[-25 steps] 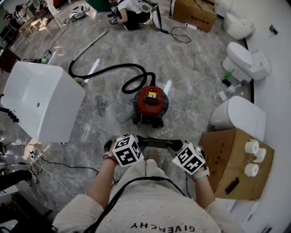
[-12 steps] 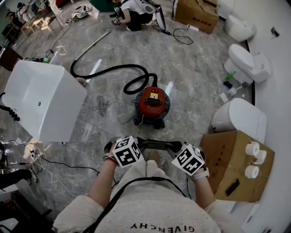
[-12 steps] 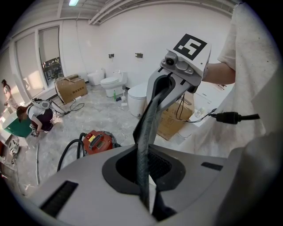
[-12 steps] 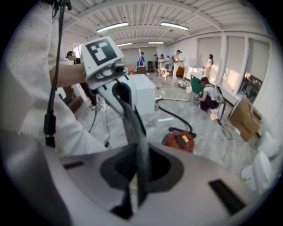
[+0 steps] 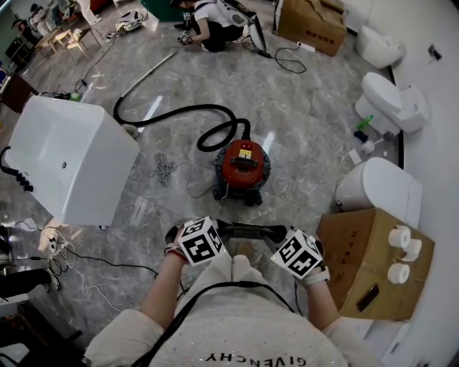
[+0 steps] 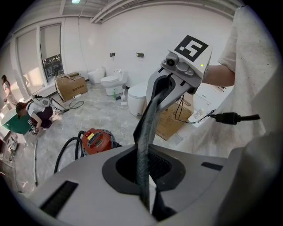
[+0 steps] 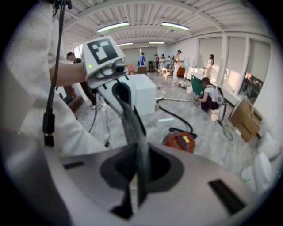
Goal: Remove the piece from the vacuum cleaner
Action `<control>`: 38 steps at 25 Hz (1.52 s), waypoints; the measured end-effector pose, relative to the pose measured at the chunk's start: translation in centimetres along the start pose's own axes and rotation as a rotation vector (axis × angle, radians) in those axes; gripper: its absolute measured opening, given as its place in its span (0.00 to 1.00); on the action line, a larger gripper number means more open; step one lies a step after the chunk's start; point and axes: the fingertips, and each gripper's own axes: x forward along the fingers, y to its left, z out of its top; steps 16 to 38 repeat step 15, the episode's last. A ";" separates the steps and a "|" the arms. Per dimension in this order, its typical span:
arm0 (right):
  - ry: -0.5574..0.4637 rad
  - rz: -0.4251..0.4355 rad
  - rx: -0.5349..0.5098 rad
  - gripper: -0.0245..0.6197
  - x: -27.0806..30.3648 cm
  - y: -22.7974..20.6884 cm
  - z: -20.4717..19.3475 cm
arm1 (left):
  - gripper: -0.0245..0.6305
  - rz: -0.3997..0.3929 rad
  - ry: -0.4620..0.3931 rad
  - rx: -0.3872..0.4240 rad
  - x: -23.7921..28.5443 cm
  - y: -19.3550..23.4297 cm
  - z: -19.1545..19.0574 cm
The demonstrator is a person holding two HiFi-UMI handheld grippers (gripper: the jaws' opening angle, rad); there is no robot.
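The red canister vacuum cleaner [image 5: 242,163] stands on the marble floor ahead of me. Its black hose [image 5: 179,111] loops left to a metal wand [image 5: 147,75]. It also shows as the vacuum cleaner [image 6: 95,140] in the left gripper view and the vacuum cleaner [image 7: 179,141] in the right gripper view. I hold my left gripper [image 5: 240,229] and right gripper [image 5: 269,231] close to my body, tips pointing at each other, well short of the vacuum. Left gripper [image 6: 148,128] and right gripper [image 7: 135,132] are both shut, with nothing between the jaws.
A big white cabinet [image 5: 68,158] lies at the left with cables [image 5: 161,168] beside it. A cardboard box [image 5: 373,261] carrying paper rolls is at my right. White toilets [image 5: 391,97] line the right wall. A person [image 5: 208,18] crouches at the far end.
Both grippers keep their place. The head view has tilted a little, so the vacuum cleaner sits slightly lower in the picture.
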 end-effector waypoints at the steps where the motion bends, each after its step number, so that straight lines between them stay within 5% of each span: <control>1: 0.000 0.001 0.001 0.09 0.0 0.0 0.0 | 0.09 -0.003 0.000 -0.003 0.0 -0.1 0.0; 38: 0.030 0.015 0.004 0.09 0.1 0.2 -1.3 | 0.09 -0.025 0.004 -0.020 0.4 -0.6 -0.2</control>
